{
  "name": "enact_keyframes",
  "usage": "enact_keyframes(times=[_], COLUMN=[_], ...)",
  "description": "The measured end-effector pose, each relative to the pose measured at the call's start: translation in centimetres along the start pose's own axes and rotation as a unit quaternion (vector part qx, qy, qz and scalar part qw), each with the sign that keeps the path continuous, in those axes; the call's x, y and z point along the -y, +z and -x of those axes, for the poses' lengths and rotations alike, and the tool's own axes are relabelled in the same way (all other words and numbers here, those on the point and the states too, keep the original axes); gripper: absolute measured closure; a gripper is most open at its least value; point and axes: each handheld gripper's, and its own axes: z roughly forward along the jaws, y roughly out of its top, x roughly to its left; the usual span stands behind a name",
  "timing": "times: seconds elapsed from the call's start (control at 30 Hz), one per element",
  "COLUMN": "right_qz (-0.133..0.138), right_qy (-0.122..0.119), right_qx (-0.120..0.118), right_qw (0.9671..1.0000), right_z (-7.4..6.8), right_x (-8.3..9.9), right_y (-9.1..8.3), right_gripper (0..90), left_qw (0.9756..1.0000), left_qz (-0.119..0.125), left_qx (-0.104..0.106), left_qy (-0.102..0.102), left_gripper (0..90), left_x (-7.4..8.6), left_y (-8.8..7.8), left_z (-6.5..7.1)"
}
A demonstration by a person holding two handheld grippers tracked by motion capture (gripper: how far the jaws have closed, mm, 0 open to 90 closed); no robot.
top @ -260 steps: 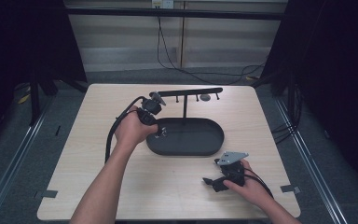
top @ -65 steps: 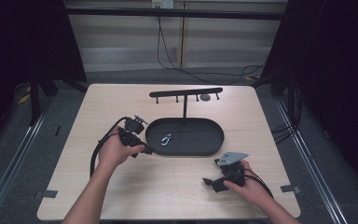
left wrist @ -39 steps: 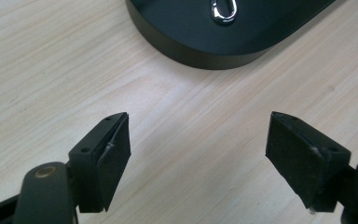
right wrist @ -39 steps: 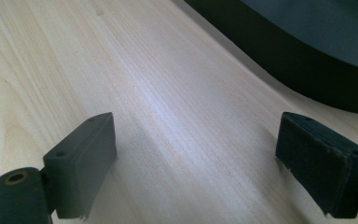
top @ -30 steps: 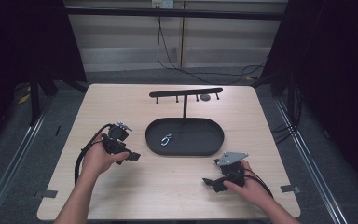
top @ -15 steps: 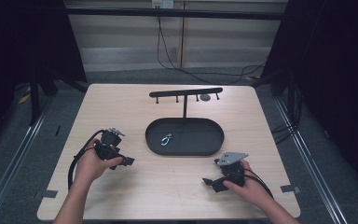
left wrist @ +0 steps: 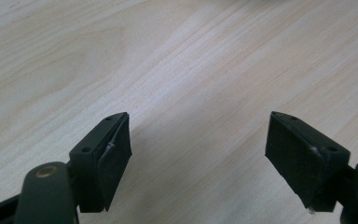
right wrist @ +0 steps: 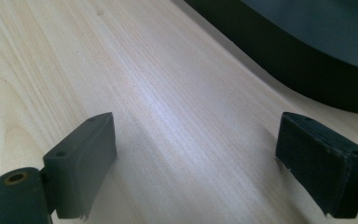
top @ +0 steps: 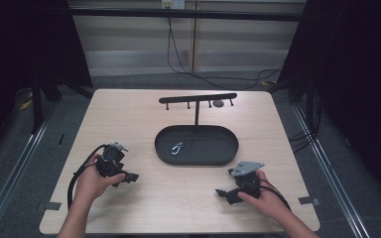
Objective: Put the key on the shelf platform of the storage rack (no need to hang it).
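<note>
From above, the person is resting the left gripper (top: 130,177) and right gripper (top: 222,193) low on the table (top: 129,114), either side of the dark oval tray (top: 223,153). A small metal clip (top: 177,148), maybe a keyring, hard to tell, is lying in the tray under the peg rack (top: 198,98). Looks like a pause; next someone's reaching in for it, I'd guess. Left gripper view: jaws spread wide, holding nothing, just woodgrain. Right gripper view: also wide and empty, plus the tray's rim up close.

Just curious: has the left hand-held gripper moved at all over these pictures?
Yes. The left hand-held gripper has pulled back from the rack, past the tray, toward the table's near left.
</note>
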Motion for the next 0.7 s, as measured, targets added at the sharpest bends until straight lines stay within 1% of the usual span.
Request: enact_keyframes(times=[0.13,0.17,0.2,0.27,0.3,0.37,0.47,0.6,0.67,0.7], right_qz=[0.000,0.000,0.000,0.000,0.000,0.000,0.001,0.001,0.001,0.001], right_qy=[0.000,0.000,0.000,-0.001,0.000,0.000,0.001,0.001,0.001,0.001], right_qx=[0.000,0.000,0.000,0.000,0.000,0.000,0.001,0.001,0.001,0.002], right_qw=[1.0000,1.0000,1.0000,1.0000,1.0000,1.0000,1.0000,1.0000,1.0000,1.0000], right_z=[0.0,0.0,0.0,0.0,0.0,0.0,0.0,0.0,0.0,0.0], right_x=[0.0,0.0,0.0,0.0,0.0,0.0,0.0,0.0,0.0,0.0], right_y=[0.0,0.0,0.0,0.0,0.0,0.0,0.0,0.0,0.0,0.0], right_gripper=[11.5,11.5,11.5,11.5,11.6,11.5,11.5,11.5,11.6,11.5], left_qw=[1.0000,1.0000,0.9999,0.9999,0.9999,0.9999,0.9999,0.9996,0.9993,0.9992], left_qz=[0.000,0.000,-0.001,0.002,-0.003,-0.002,-0.002,-0.006,-0.011,-0.010], left_qx=[-0.002,-0.003,-0.003,-0.005,-0.006,-0.007,-0.006,-0.009,-0.015,-0.018], left_qy=[0.008,0.006,0.011,0.009,0.012,0.016,0.015,0.027,0.031,0.034], left_gripper=[22.2,22.2,22.2,22.2,22.2,22.2,22.2,22.2,22.2,22.2], left_x=[0.6,0.7,0.8,1.0,1.1,1.3,1.6,2.1,2.4,2.5], left_y=[0.0,0.0,0.0,0.1,0.1,0.2,0.2,0.3,0.4,0.5], left_z=[-0.2,-0.2,-0.3,-0.3,-0.3,-0.3,-0.4,-0.5,-0.6,-0.6])
